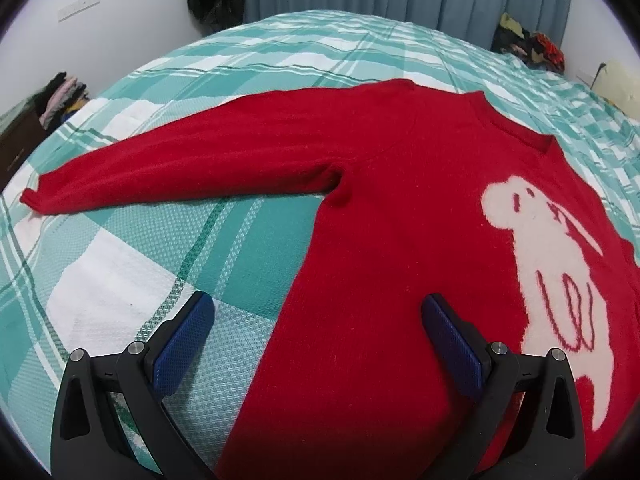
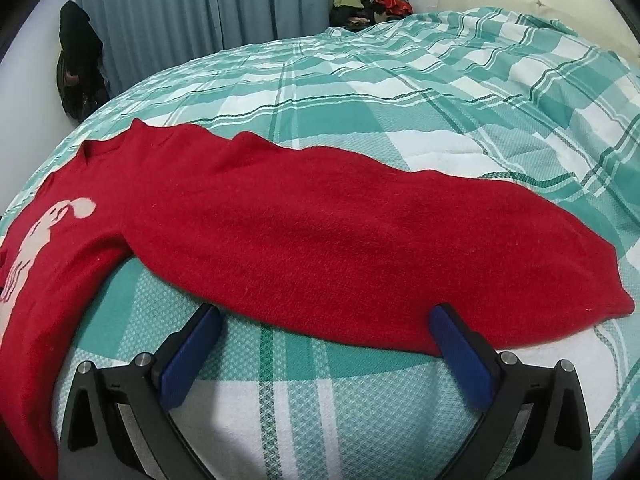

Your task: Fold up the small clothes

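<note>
Red sweater (image 1: 380,184) lay flat on a teal plaid bedspread (image 1: 168,240), sleeves outstretched, left gripper (image 1: 318,320) and right gripper (image 2: 324,332) hovered, jaws spread wide, holding nothing

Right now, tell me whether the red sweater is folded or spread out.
Spread out. The red sweater lies flat on the bed, both sleeves extended sideways, nothing folded over yet.
</note>
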Available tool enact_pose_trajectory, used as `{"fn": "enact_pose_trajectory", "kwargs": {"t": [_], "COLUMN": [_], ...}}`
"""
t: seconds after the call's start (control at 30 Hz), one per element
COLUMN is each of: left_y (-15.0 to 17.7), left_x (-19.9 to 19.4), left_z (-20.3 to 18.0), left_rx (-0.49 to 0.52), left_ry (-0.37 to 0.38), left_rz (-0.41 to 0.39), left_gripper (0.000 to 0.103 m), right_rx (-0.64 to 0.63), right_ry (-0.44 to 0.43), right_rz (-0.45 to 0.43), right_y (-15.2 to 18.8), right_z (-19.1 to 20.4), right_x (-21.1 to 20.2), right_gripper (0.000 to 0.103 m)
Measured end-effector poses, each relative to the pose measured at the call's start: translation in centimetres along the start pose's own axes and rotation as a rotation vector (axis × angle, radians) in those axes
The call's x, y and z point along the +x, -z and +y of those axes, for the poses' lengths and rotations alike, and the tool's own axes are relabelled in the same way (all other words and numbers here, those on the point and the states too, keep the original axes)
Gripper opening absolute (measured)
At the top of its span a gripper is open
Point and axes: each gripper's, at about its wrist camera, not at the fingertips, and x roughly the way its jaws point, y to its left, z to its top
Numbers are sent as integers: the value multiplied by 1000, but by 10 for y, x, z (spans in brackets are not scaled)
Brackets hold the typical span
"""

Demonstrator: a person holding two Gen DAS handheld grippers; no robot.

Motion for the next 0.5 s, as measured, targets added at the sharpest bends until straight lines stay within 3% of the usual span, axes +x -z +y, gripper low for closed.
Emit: {"fn": "enact_pose_trajectory", "kwargs": {"t": [0.5], "left_y": [0], "left_x": [0], "left_z": [0], "left_rx": [-2], "left_ry": [2], "left_rz": [0], "left_gripper": [102], "right_rx": [-13], "right_ry": [15], "right_rz": [17], "right_y": [-2], "right_z": [2], "right_x": [1], "right_gripper": [103]}}
